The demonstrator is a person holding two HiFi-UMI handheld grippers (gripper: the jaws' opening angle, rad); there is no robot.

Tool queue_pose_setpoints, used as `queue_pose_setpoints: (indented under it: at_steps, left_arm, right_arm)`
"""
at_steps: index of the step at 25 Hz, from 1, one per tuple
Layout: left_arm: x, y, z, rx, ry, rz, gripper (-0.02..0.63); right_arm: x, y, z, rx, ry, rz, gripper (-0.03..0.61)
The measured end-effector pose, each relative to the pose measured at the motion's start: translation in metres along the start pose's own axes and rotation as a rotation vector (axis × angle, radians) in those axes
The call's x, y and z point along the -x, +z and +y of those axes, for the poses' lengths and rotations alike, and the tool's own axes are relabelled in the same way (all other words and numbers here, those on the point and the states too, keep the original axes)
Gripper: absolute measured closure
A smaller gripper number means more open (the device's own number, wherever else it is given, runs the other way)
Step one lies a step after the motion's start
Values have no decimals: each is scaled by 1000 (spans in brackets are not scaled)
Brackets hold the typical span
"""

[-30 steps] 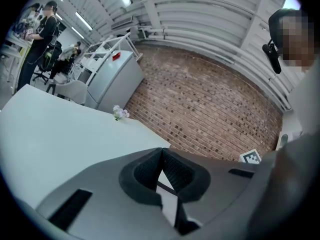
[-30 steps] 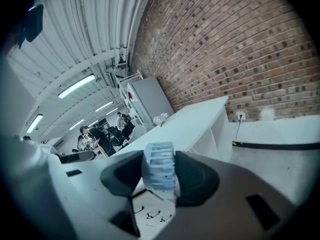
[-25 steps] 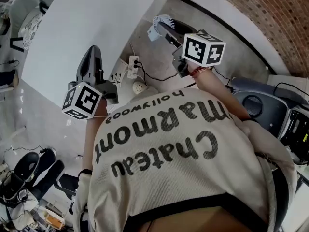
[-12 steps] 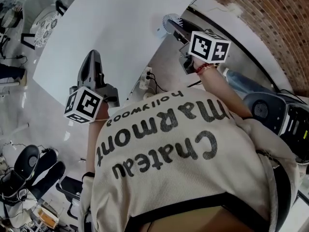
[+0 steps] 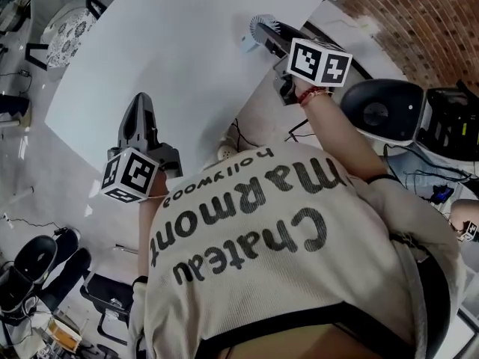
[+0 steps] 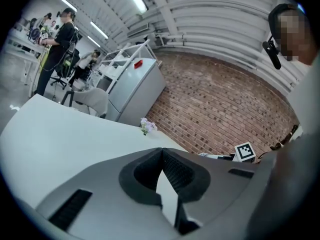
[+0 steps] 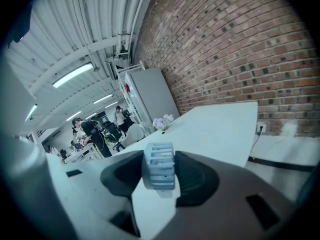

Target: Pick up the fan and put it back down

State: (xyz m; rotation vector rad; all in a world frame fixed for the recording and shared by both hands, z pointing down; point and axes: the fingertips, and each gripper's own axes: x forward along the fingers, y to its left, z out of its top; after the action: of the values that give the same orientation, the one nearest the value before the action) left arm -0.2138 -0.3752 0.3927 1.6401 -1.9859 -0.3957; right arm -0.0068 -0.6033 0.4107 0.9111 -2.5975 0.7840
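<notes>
The fan (image 5: 257, 30) is a small white round one with a ribbed rim. My right gripper (image 5: 274, 42) is shut on it and holds it in the air over the right edge of the white table (image 5: 172, 43). In the right gripper view the fan (image 7: 159, 165) sits edge-on between the two dark pads. My left gripper (image 5: 141, 102) hovers over the table's near left part. Its jaws meet at the tips (image 6: 161, 151) with nothing between them.
A brick wall (image 5: 419, 13) runs along the right. A round white seat (image 5: 383, 109) and a black device (image 5: 449, 126) stand on the floor to the right. A power strip with cables (image 5: 224, 152) lies below the table edge. Small flowers (image 6: 147, 126) stand far across the table.
Both grippers have moved level toward the table. The fan, earlier over the grey floor past the table edge, now hangs over the tabletop's edge, still held. The left gripper stays shut.
</notes>
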Motion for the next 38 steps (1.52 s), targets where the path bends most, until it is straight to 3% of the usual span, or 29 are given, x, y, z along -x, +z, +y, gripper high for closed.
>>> queue_pose_setpoints:
  at_steps: [8, 18, 29, 34, 38]
  left_arm:
    - [1, 11, 20, 5, 40, -42, 612]
    - [16, 7, 8, -13, 81, -54, 612]
    - [56, -2, 2, -3, 171, -99, 612]
    - [99, -3, 8, -6, 182, -132, 612]
    - [105, -3, 8, -3, 193, -136, 613]
  right_arm:
    - [-38, -2, 8, 27, 20, 40, 390]
    - [-51, -8, 7, 50, 52, 68, 390]
    - [-48, -29, 20, 114, 101, 131, 390]
    - [-34, -49, 47, 157, 106, 126, 390]
    - [-35, -54, 48, 187, 100, 144, 390]
